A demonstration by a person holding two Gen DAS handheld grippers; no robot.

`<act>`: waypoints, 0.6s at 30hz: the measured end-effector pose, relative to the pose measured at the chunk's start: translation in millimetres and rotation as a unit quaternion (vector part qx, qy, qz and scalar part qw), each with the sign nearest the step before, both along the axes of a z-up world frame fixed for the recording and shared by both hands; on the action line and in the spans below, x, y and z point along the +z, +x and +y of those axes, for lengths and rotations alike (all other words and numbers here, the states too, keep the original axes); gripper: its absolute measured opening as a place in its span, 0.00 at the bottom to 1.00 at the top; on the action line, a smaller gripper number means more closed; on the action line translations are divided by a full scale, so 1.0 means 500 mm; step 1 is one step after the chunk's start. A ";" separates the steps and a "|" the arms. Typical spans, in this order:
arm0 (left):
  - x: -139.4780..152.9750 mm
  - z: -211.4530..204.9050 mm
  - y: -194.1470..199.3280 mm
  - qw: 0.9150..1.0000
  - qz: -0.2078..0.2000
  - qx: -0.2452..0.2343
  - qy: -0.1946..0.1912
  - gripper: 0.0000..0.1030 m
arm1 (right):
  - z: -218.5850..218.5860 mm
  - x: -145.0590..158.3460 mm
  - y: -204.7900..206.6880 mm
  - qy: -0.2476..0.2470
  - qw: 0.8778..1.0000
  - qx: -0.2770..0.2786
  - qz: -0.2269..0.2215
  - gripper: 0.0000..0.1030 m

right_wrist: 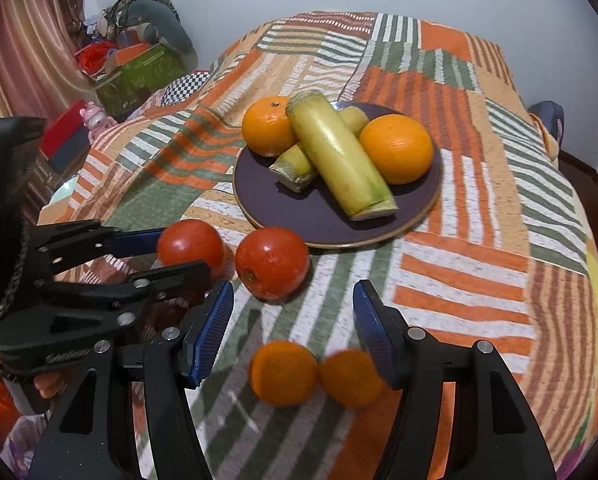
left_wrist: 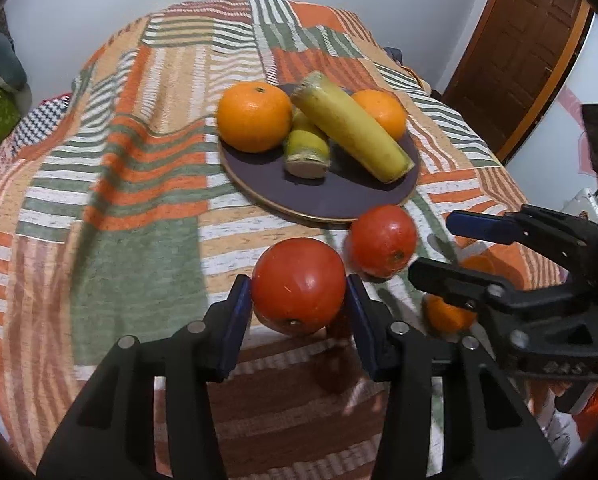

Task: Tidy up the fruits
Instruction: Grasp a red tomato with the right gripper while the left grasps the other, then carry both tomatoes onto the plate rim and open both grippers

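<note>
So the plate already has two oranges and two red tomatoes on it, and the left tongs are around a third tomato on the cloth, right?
Not quite. In the left wrist view, the plate holds two oranges and two yellow-green stalk pieces, no tomatoes. Both red tomatoes lie on the cloth: one between the left tongs, the other just beside the plate.

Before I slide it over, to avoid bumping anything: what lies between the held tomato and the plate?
The other tomato, beside the plate's rim; left wrist view shows it. The left gripper holds the first tomato.
</note>
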State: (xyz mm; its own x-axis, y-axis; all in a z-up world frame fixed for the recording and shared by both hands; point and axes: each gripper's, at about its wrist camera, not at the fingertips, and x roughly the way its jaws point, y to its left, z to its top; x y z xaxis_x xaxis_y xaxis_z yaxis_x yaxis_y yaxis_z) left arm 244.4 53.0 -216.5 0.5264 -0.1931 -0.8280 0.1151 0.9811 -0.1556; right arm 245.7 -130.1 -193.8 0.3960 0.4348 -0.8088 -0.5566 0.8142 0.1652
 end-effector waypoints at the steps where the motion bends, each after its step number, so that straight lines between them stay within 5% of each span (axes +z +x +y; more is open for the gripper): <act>1: 0.002 0.008 -0.002 1.000 -0.002 0.002 0.001 0.46 | 0.009 -0.005 0.005 -0.001 1.000 0.001 0.004 0.57; 10: 0.006 0.055 -0.009 1.000 -0.005 0.023 -0.010 0.46 | 0.059 -0.038 0.025 -0.023 1.000 0.001 0.017 0.57; 14: 0.007 0.054 -0.006 1.000 -0.007 0.024 -0.010 0.46 | 0.058 -0.042 0.026 -0.016 1.000 0.002 0.026 0.43; 18: 0.012 0.048 0.000 1.000 -0.009 0.023 -0.012 0.46 | 0.052 -0.034 0.026 -0.013 1.000 0.005 0.023 0.42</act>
State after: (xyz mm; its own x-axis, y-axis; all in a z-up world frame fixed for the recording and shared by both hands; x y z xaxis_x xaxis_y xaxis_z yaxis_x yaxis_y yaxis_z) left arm 244.4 76.9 -210.2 0.5508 -0.1873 -0.8133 0.0721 0.9815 -0.1772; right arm 258.9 -104.1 -211.0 0.3543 0.4177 -0.8367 -0.5566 0.8131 0.1702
